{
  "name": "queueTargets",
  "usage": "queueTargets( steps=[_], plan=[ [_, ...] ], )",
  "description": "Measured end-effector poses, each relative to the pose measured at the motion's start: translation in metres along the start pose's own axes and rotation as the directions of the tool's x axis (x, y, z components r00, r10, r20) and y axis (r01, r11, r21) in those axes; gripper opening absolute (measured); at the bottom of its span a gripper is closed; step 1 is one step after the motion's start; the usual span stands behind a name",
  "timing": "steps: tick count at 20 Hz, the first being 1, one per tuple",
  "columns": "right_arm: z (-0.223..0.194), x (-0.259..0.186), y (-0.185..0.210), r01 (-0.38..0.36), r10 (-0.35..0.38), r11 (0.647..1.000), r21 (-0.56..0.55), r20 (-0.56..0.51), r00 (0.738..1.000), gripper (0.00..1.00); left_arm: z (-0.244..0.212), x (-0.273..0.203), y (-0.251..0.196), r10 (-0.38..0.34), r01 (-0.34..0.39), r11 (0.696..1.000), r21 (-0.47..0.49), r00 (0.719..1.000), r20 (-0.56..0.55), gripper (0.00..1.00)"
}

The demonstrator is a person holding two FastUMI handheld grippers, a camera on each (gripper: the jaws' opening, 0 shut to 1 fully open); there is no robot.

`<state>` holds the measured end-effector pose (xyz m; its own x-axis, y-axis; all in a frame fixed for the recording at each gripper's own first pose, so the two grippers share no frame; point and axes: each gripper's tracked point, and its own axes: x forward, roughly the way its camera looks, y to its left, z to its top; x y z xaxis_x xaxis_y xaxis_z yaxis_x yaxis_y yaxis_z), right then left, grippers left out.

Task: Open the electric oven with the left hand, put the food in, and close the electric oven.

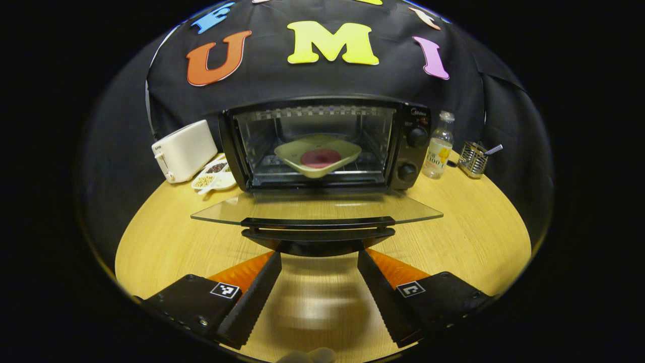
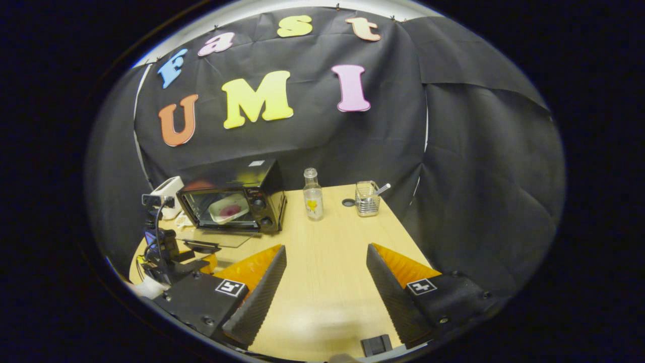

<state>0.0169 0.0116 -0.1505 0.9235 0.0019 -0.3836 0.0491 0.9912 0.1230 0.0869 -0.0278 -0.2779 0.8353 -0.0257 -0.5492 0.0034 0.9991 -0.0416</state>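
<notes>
The electric oven [image 1: 322,146] sits at the back of the wooden counter [image 1: 453,242], door [image 1: 317,207] dropped flat open toward the camera, and the food's already inside: a pale green dish [image 1: 318,154] with something dark red on it, resting on the rack. So I'd say what's left is shutting it. The door is a glass panel with a black bar handle [image 1: 317,228] along its front edge. It's stiff, hinged at the bottom, probably a bit heavy, and glass, so no slamming. I'd take it by the handle or push up from under the bar, since the glass itself looks slick. The left claw [image 1: 318,292] sits just short of that handle with its fingers spread apart and nothing between them. The right claw [image 2: 326,290] hangs back over bare counter, well off to the side, also apart and empty; from there you can see the left claw's rig down by the door. There's a small logo above the oven's knobs [image 1: 417,137] but it's too tiny to make out. The bottle [image 1: 438,146] beside the oven has a yellow-flower label, not legible either. White toaster [image 1: 184,150] on the other side.
</notes>
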Motion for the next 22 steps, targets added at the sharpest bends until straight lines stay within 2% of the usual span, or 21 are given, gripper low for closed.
queueTargets(
  steps=[1, 5, 8, 12, 16, 22],
  plan=[
    [0.000, 0.001, -0.001, 0.001, -0.001, 1.000, 0.002, 0.005, 1.000, 0.97, 0.011, 0.000, 0.001, -0.002, 0.002, 1.000, -0.009, 1.000, 0.017, 0.97],
    [0.004, 0.000, 0.002, 0.000, 0.000, 1.000, 0.021, 0.016, 1.000, 0.96, 0.064, -0.003, 0.005, 0.001, 0.001, 1.000, -0.015, 0.995, 0.099, 0.97],
    [0.005, 0.000, 0.001, 0.006, -0.006, 1.000, 0.021, 0.020, 1.000, 0.96, 0.113, -0.002, 0.016, 0.022, -0.019, 1.000, -0.016, 0.976, 0.217, 0.97],
    [0.006, -0.003, 0.004, 0.011, -0.011, 1.000, 0.014, 0.022, 1.000, 1.00, 0.095, -0.003, 0.019, 0.014, -0.007, 0.999, -0.037, 0.982, 0.187, 0.97],
    [0.009, -0.010, 0.009, 0.013, -0.013, 1.000, -0.001, 0.033, 0.999, 0.97, 0.084, -0.005, 0.023, 0.005, 0.000, 1.000, -0.027, 0.985, 0.171, 0.97],
    [0.020, -0.029, 0.017, 0.031, -0.029, 0.999, -0.035, 0.066, 0.997, 0.96, 0.093, -0.037, 0.020, -0.032, 0.035, 0.999, -0.010, 0.975, 0.219, 0.97]
  ],
)
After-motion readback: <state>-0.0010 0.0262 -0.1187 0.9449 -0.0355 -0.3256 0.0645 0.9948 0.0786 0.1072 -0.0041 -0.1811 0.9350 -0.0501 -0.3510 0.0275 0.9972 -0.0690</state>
